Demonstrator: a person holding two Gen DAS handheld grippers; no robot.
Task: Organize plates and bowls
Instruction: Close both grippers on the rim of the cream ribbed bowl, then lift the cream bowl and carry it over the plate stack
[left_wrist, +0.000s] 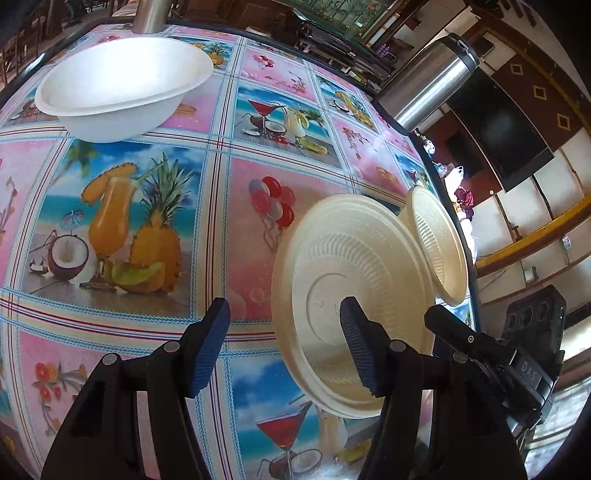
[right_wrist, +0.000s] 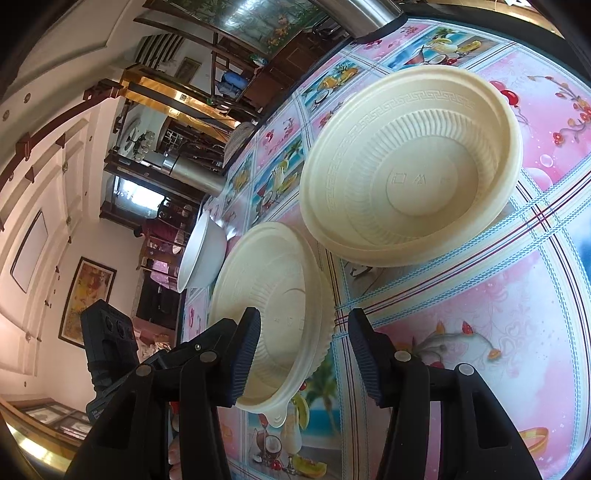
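Observation:
A cream ribbed bowl (left_wrist: 354, 295) sits on the patterned tablecloth (left_wrist: 147, 317); it also shows in the right wrist view (right_wrist: 280, 306). My left gripper (left_wrist: 284, 343) is open, its right finger inside the bowl and its left finger outside the rim. My right gripper (right_wrist: 303, 358) is open, its jaws straddling the same bowl's near rim, the left finger inside. A second, deeper cream bowl (right_wrist: 410, 166) stands just beyond; it also shows in the left wrist view (left_wrist: 439, 247). A white bowl (left_wrist: 122, 85) sits at the far left; it also shows in the right wrist view (right_wrist: 201, 251).
A steel flask (left_wrist: 428, 77) stands by the table's far right edge. A second steel cylinder (left_wrist: 151, 14) stands behind the white bowl. The table edge (left_wrist: 443, 192) runs close behind the deeper cream bowl.

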